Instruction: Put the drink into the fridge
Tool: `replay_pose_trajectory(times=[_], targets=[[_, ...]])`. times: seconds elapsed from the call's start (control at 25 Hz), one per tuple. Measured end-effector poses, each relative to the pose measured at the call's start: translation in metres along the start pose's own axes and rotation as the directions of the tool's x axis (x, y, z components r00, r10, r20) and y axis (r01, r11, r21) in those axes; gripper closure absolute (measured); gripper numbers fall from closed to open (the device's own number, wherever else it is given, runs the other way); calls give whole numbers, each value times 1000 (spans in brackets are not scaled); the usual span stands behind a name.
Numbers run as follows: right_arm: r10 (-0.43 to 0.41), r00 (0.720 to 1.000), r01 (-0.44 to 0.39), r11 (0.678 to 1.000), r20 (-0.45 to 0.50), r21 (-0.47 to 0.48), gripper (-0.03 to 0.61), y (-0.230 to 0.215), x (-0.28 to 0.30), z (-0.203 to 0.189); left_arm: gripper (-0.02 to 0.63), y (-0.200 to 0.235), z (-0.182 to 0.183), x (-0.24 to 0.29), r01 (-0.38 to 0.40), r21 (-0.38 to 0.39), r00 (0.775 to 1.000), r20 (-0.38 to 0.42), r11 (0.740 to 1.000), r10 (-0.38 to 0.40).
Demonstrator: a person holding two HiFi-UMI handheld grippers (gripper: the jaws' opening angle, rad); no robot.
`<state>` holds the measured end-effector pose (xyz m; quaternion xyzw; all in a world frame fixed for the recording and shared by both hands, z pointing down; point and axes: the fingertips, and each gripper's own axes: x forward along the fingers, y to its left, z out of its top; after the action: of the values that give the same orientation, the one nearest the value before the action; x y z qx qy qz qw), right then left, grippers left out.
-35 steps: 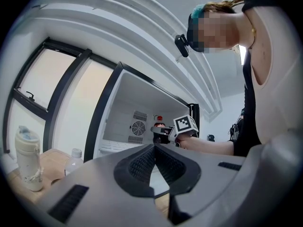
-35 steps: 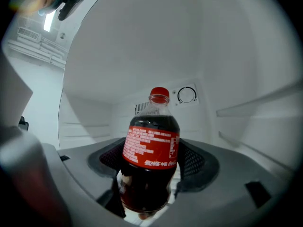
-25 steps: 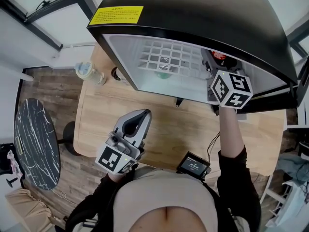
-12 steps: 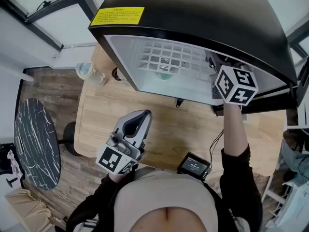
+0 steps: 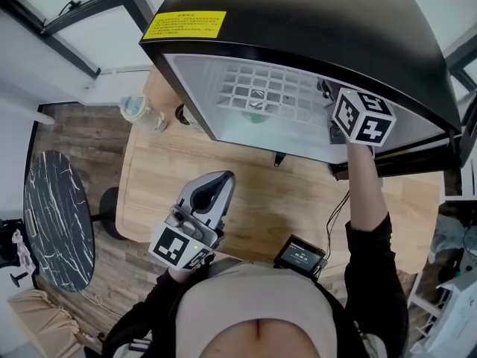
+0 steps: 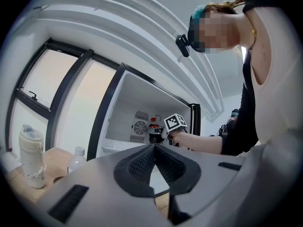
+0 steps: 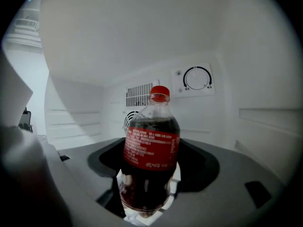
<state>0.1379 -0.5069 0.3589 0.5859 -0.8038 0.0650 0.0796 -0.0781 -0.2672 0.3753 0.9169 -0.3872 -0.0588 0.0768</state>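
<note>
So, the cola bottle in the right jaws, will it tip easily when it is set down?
Probably somewhat: the cola bottle is tall and narrow, and the wire shelf gives uneven footing. It looks nearly full, so likely heavy for its size.

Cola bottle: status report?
Right gripper shut on cola bottle, inside fridge. Left gripper shut, empty, outside. No obstruction seen.

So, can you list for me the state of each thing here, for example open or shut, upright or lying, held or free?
fridge: open.
cola bottle: upright, cap on, inside the fridge, held by the right gripper.
right gripper: shut on the cola bottle.
left gripper: jaws together, holding nothing.
tumbler: upright, lid on.
water bottle: upright, cap on.
</note>
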Motion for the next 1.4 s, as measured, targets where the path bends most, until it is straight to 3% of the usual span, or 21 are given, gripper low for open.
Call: replay_pose_trajectory(times=[0.32, 0.8, 1.4], targets=[[34, 999, -32, 999, -41, 39, 238, 2, 12, -5, 609, -2, -2, 3, 10, -11, 1000, -3, 1000, -10], [8, 1000, -7, 998, -23, 70, 238, -3, -8, -8, 609, -8, -6, 4, 18, -24, 1000, 1, 1000, -18], [-10, 999, 10, 1000, -40, 12, 238, 0, -17, -12, 609, -14, -5, -3, 18, -35, 1000, 3, 999, -18]])
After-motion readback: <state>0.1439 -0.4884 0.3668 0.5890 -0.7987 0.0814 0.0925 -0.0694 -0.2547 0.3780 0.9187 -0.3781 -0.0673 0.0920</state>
